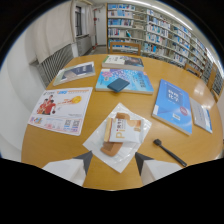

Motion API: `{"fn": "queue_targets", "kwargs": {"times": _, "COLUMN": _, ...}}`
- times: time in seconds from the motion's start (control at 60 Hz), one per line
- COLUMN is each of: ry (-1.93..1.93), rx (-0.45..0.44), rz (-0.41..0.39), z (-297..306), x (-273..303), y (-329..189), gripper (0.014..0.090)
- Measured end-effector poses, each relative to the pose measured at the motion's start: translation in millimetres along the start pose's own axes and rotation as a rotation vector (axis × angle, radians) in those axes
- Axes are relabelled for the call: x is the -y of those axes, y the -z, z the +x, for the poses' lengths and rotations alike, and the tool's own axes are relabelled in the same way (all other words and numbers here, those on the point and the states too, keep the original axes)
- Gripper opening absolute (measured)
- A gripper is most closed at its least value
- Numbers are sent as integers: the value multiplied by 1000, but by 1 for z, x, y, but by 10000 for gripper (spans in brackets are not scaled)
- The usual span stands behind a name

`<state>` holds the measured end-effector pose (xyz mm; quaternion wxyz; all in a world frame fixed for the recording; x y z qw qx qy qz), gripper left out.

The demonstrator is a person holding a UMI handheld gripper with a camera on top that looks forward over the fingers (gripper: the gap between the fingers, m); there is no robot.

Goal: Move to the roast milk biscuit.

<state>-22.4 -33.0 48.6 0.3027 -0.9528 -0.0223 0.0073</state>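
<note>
I am closing in: my tongs [114,161] stand wide, holding nothing, the roast milk biscuit [119,135] just ahead near the table's [45,145] edge; next, ease forward.

The claw [114,161] is showing only its two dark fingertips [85,161]; the rest is lying under the black mask below. Print on the biscuit packet [121,131] is blurring past reading, as is the text on the blue book [173,105] and the poster [61,110]. The bookshelves [160,30] are too small to tell titles. The bench [50,150] is running out of sight at its near edge.
</note>
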Motion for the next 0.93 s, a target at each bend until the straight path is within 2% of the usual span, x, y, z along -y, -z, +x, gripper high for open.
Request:
{"fn": "queue_targets", "kwargs": {"times": 0.433, "ry": 5, "rx": -7, "rz": -5, "z": 15, "x": 39, "y": -55, "gripper": 845}}
{"fn": "queue_targets", "kwargs": {"times": 0.933, "ry": -6, "rx": -9, "rz": -12, "z": 19, "x": 43, "y": -64, "gripper": 845}}
